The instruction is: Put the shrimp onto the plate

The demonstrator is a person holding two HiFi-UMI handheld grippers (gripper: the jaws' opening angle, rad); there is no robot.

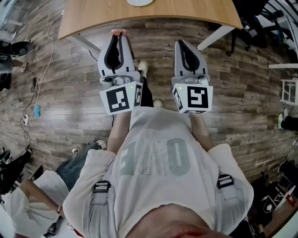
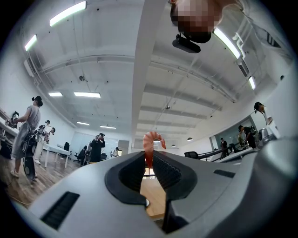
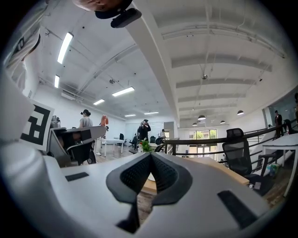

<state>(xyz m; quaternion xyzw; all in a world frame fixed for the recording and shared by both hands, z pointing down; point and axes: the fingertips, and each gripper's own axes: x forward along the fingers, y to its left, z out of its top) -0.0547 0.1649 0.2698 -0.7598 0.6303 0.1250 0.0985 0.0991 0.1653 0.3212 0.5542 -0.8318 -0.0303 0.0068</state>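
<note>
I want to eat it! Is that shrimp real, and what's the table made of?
The shrimp looks like shiny orange plastic or rubber, probably a toy: smooth and evenly coloured. The table looks like matte light wood or laminate, with faint grain.

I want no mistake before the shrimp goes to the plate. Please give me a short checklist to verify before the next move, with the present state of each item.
1. Shrimp held firmly by the left gripper: ok, jaws closed on it, its curl standing above the tips.
2. Right gripper empty: ok, jaws together on nothing.
3. Plate located: ok, its edge shows on the table.
4. Shrimp above the plate: not ok, the tips are only at the table's near edge.
5. Plate free of other things: cannot tell, most of it is out of view.
</note>
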